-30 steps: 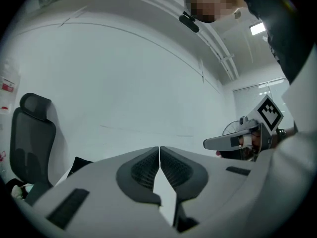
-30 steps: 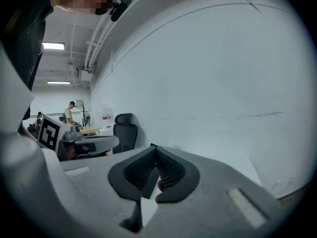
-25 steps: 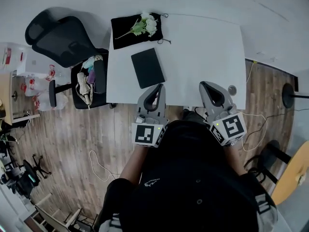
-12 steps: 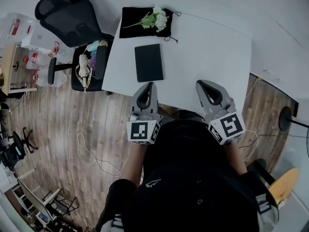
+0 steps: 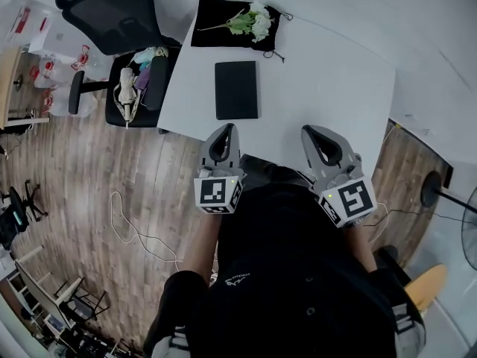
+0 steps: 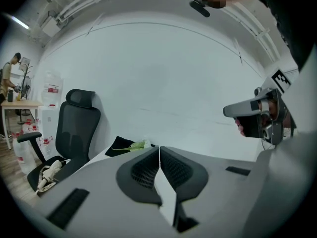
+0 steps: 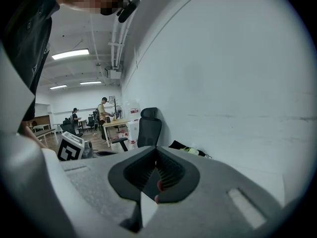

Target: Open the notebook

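The black notebook [image 5: 236,89] lies closed on the white table [image 5: 328,80], left of the table's middle. My left gripper [image 5: 223,131] hovers at the table's near edge, just short of the notebook, its jaws pressed together and empty. My right gripper [image 5: 311,133] is level with it further right, also shut on nothing. In the left gripper view the left gripper [image 6: 159,150] is shut and the notebook is hidden below it. The right gripper view shows the right gripper [image 7: 156,161] shut in the same way.
A black cloth [image 5: 223,19] with a white flower sprig [image 5: 252,21] lies at the table's far left corner. A black office chair [image 5: 112,17] and a seat piled with bags [image 5: 138,80] stand left of the table. Cables trail on the wood floor [image 5: 134,230].
The head camera has swung, so the table sits squarer in view. Both grippers have edged a little over the table's near edge and stay shut. The notebook has not moved.
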A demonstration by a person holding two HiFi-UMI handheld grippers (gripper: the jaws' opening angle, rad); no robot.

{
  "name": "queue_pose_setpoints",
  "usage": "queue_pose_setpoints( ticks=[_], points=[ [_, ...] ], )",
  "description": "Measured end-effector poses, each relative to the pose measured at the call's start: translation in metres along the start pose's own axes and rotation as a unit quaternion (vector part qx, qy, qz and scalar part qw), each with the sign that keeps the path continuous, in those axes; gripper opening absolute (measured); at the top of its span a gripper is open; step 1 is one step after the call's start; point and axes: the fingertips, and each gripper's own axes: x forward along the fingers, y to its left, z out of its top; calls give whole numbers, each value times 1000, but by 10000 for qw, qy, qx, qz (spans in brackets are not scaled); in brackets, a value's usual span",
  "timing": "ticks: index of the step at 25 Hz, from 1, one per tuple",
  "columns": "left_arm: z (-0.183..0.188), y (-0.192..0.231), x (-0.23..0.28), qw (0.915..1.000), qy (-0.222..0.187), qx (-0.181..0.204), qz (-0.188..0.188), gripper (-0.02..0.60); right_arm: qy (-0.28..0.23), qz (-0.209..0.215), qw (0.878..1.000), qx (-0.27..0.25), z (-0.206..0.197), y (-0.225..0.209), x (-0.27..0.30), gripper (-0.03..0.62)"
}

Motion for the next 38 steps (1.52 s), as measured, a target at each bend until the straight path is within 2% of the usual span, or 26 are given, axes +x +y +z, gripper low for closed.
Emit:
queue_pose_setpoints(
  ticks=[3,14,22,38],
  points=[
    [-12,17,9,9998,178,-83,6,9,90,-38,10000,-10,1,6,12,5],
    [-47,78,39,9947,591,-841,71,9,295,-319,9990,48,0,20,50,5],
    [-92,103,52,9890,1093,-1000,10,9,520,-388,9978,125,-10,31,73,5],
    [-175,126,68,9655,2136,-1488,13,11,927,-580,9937,249,-24,33,100,5]
  ],
)
